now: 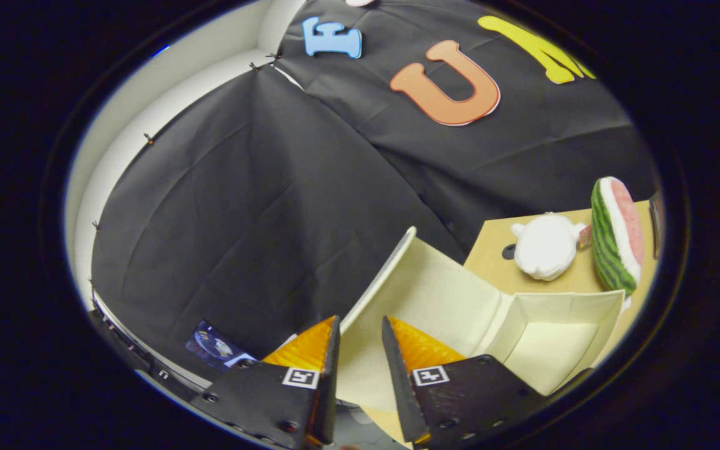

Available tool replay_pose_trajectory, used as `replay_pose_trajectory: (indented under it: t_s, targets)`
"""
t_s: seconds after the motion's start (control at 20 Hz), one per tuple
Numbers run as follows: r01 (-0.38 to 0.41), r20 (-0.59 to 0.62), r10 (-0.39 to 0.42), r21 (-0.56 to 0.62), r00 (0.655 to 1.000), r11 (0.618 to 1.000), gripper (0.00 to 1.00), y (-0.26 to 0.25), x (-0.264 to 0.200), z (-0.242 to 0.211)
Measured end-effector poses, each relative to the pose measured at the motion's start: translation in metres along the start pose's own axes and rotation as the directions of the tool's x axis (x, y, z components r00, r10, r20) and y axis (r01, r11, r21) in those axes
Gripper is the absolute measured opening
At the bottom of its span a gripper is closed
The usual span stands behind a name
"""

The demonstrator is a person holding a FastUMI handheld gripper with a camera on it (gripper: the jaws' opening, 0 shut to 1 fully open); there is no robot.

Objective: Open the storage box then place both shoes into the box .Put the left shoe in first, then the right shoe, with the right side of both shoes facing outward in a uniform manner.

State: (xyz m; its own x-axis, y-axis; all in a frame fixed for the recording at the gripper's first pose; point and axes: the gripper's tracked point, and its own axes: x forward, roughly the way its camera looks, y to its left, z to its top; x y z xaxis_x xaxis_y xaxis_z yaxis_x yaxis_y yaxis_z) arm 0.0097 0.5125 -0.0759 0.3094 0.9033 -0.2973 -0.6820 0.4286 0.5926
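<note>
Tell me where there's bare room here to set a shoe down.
The open storage box, just beyond the fingers, is bare inside. The wooden table behind it is crowded by a white plush toy and watermelon slice.

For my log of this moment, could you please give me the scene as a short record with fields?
gripper: gripper, jaws slightly apart, the lid's edge between them, grip uncertain
box: cream cardboard storage box, open, inside bare where visible
lid: cream flap lid, raised, ahead of the jaws
table: tan wooden table
beyond box: white plush toy; watermelon-slice toy, standing on edge
</note>
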Motion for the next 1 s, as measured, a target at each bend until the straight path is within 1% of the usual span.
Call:
replay_pose_trajectory:
  t_s: [0.15,0.25,0.35,0.45,0.5,0.6,0.65,0.75,0.9,1.0]
  targets:
    - [0.056,0.025,-0.055,-0.024,0.998,0.998,0.64,-0.005,-0.004,0.003]
    - [0.115,0.055,-0.112,-0.05,0.992,0.992,0.8,-0.013,-0.016,0.008]
    - [0.185,0.107,-0.175,-0.09,0.979,0.979,0.88,-0.024,-0.038,0.018]
    - [0.268,0.171,-0.245,-0.13,0.954,0.955,0.88,-0.037,-0.066,0.028]
    - [0.317,0.2,-0.287,-0.14,0.937,0.938,0.88,-0.048,-0.081,0.032]
    - [0.407,0.256,-0.362,-0.147,0.896,0.902,0.92,-0.063,-0.116,0.041]
    - [0.46,0.294,-0.405,-0.149,0.866,0.875,0.95,-0.072,-0.138,0.047]
    - [0.552,0.349,-0.48,-0.144,0.805,0.821,0.94,-0.094,-0.181,0.055]
    - [0.663,0.386,-0.582,-0.116,0.716,0.739,0.95,-0.127,-0.25,0.048]
    - [0.736,0.406,-0.647,-0.107,0.646,0.668,0.96,-0.154,-0.297,0.043]
